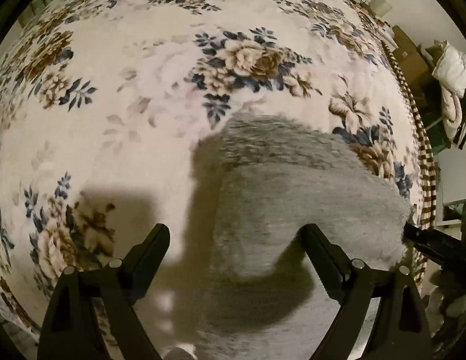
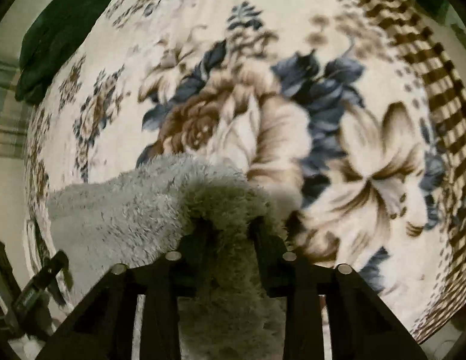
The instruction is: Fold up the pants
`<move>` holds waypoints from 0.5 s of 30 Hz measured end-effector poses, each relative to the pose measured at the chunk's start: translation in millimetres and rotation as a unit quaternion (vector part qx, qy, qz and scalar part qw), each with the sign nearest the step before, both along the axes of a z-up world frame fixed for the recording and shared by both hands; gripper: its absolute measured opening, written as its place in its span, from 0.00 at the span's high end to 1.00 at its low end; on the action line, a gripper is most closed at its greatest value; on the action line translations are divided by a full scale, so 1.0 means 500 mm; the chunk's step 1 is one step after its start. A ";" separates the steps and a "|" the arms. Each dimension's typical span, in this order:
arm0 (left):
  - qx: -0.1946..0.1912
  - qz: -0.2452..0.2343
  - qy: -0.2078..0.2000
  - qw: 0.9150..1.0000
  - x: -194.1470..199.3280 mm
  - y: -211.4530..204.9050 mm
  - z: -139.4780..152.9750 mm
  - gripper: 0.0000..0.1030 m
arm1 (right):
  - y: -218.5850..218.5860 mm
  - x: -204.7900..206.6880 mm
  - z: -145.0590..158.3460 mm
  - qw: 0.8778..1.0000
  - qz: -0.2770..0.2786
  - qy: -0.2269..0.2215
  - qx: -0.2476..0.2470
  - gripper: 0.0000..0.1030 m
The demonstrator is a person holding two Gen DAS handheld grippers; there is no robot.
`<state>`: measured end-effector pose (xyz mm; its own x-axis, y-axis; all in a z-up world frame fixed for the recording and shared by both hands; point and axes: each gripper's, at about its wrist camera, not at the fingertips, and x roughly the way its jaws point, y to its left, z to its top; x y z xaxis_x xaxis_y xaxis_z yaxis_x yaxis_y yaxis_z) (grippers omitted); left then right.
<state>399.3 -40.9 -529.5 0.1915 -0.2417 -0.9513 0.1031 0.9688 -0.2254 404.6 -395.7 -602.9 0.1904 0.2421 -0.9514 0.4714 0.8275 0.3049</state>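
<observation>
Nearest the lens in the right wrist view, the right claw (image 2: 230, 225) is sitting with its two black fingers (image 2: 264, 240) pressing into a bunch of grey fuzzy pants (image 2: 128, 213). The fabric is filling the gap between the fingers and running back toward the camera, so the claw is clamping on the pants with its jaws part way in. The rest of the pants is spreading out to the left of this claw, lying on a flowered blanket (image 2: 368, 156) that is stretching ahead of and to the right of the fingertips. A brown checked border (image 2: 437, 84) is curving along the blanket's far right edge, and a dark green cloth (image 2: 62, 36) is lying far off to the upper left. The claw is pointing steeply down at the bed.

In the left wrist view, the left claw (image 1: 234, 231) is holding its fingers (image 1: 320, 246) wide apart, and they are gripping nothing. The pants (image 1: 308, 186) are lying on the blanket (image 1: 128, 90) just ahead of it, mostly in front of and beside the right finger, with the fabric's near edge reaching between the tips; whether a finger is touching it I cannot tell. This claw is also pointing steeply down. The right claw's black tip (image 1: 428, 240) is meeting the pants' right end.
</observation>
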 end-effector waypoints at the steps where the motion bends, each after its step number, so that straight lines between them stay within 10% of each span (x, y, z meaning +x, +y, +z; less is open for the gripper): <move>1: -0.008 0.000 0.001 1.000 -0.001 0.002 0.004 0.13 | 0.001 -0.001 0.005 1.000 0.005 -0.001 0.016 0.47; 5: -0.060 0.014 0.011 0.998 -0.010 0.020 0.010 0.13 | -0.006 -0.044 0.039 0.995 0.001 -0.044 0.090 0.08; 15: -0.156 0.032 0.073 0.985 -0.001 0.054 -0.093 0.12 | -0.001 -0.089 -0.169 0.973 0.007 -0.011 0.233 0.02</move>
<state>398.6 -14.0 -576.1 0.0824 -0.5183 -0.8512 -0.0121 0.8535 -0.5209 359.9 -396.3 -687.5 0.2018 0.6481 -0.7343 0.4500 0.6046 0.6573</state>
